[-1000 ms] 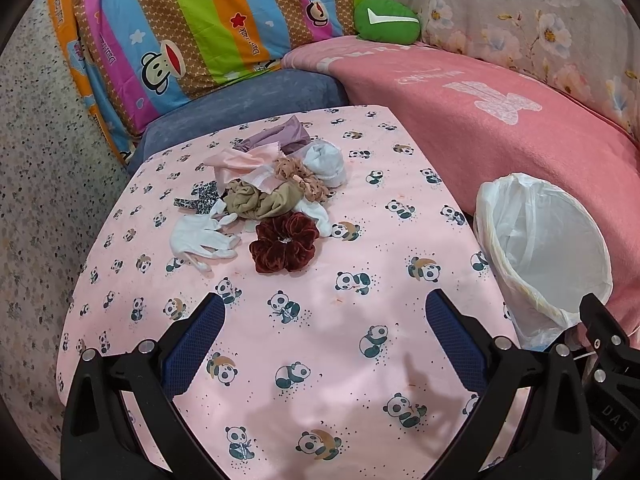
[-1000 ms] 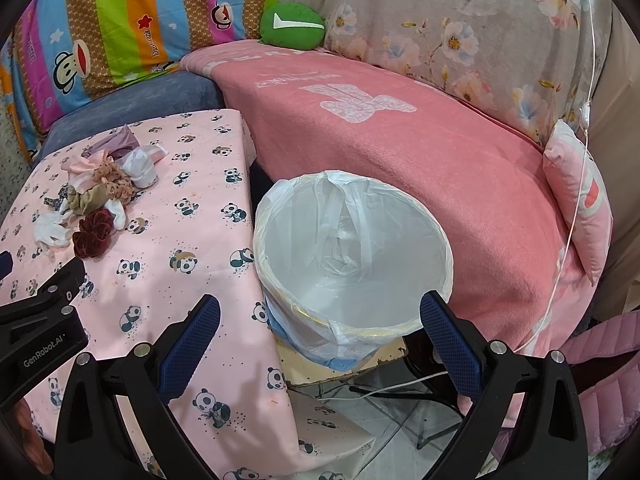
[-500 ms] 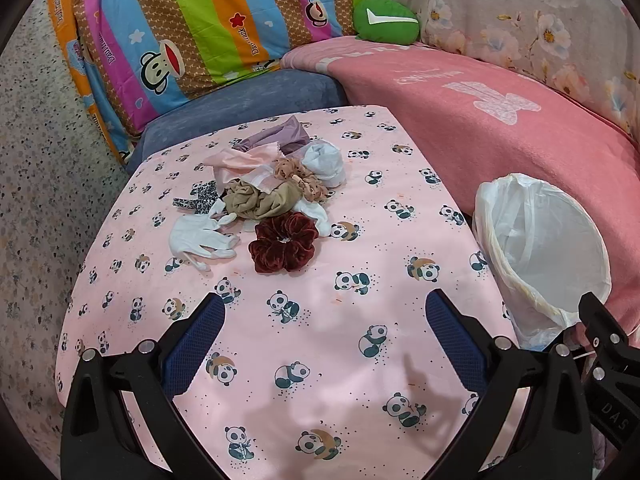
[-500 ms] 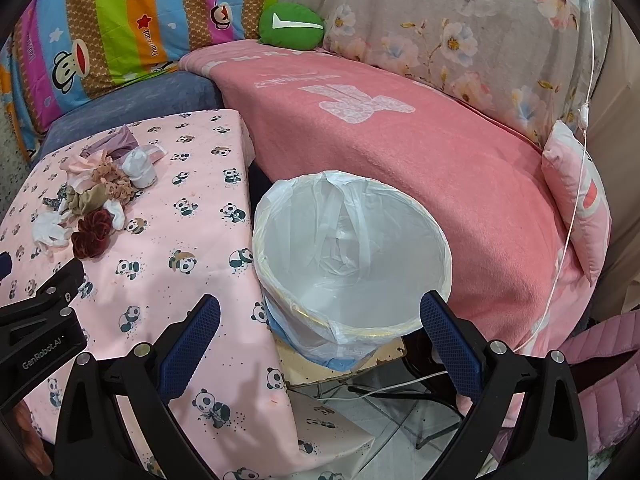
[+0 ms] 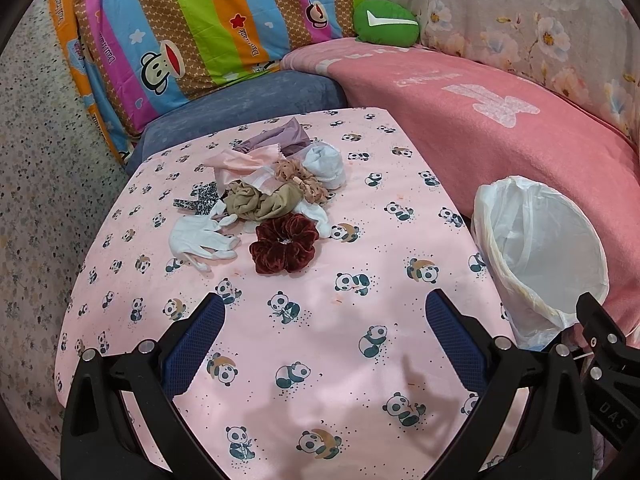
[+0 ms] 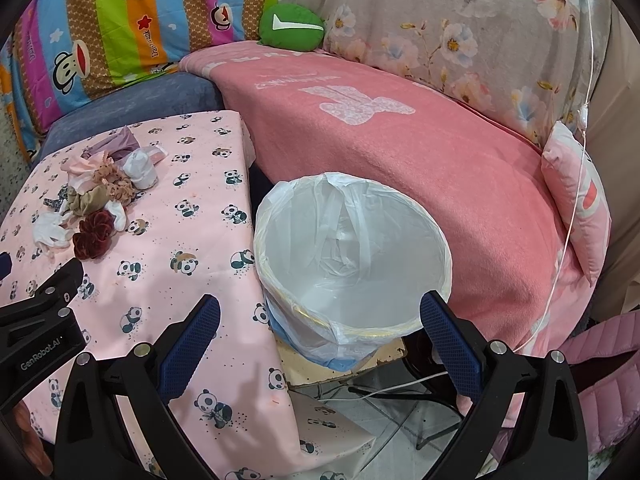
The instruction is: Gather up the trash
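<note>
A pile of cloth scraps lies at the far middle of the panda-print table point(image 5: 312, 360): a dark red scrunchie point(image 5: 285, 243), a white glove point(image 5: 198, 239), a tan scrunchie point(image 5: 260, 202), a white sock point(image 5: 326, 166) and pink and purple fabric. The pile also shows in the right wrist view, with the red scrunchie point(image 6: 94, 234) nearest. My left gripper point(image 5: 324, 334) is open and empty, hovering over the table short of the pile. A bin with a white liner point(image 5: 536, 256) stands right of the table. My right gripper point(image 6: 320, 334) is open and empty, just before the bin point(image 6: 352, 252).
A sofa with a pink blanket point(image 6: 400, 136) curves behind the table and bin. A striped monkey-print cushion point(image 5: 192, 28) and a green cushion point(image 5: 386, 22) lean at the back. A white cable point(image 6: 576, 184) hangs at the right. Cables lie on the floor under the bin.
Almost nothing has changed. Both views have drifted very slightly; both grippers stay open and empty.
</note>
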### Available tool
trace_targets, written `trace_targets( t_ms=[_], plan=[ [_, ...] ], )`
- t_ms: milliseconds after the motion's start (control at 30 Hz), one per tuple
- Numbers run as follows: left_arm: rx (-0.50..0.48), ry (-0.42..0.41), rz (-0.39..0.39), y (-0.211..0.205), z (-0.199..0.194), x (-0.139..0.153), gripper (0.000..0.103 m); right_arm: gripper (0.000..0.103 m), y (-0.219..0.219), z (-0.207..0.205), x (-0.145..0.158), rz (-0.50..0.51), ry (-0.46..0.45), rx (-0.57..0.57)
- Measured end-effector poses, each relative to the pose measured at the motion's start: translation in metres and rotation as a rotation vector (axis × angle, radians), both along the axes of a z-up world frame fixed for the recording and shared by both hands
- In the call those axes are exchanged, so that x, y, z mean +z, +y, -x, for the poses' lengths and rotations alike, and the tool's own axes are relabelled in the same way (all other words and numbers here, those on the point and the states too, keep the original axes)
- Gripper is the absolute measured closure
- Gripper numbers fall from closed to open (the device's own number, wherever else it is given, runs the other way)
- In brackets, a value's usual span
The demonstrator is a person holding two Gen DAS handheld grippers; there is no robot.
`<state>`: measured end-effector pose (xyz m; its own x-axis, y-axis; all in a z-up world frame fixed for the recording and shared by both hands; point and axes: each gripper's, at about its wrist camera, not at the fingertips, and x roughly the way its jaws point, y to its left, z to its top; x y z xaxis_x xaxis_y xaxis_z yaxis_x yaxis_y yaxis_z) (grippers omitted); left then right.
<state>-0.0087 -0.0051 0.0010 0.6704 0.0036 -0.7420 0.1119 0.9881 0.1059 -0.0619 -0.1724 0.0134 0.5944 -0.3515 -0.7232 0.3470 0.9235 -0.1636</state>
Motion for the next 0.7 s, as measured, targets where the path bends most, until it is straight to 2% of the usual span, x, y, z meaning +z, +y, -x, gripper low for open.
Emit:
trace_targets(
  t_ms=[700],
  plan=[
    [-0.018, -0.010, 0.032, -0.0014, -0.0040, 0.0075, 0.007, 0.005, 0.0087, 0.0052, 0.0096, 0.022, -0.026, -0.005]
  ],
)
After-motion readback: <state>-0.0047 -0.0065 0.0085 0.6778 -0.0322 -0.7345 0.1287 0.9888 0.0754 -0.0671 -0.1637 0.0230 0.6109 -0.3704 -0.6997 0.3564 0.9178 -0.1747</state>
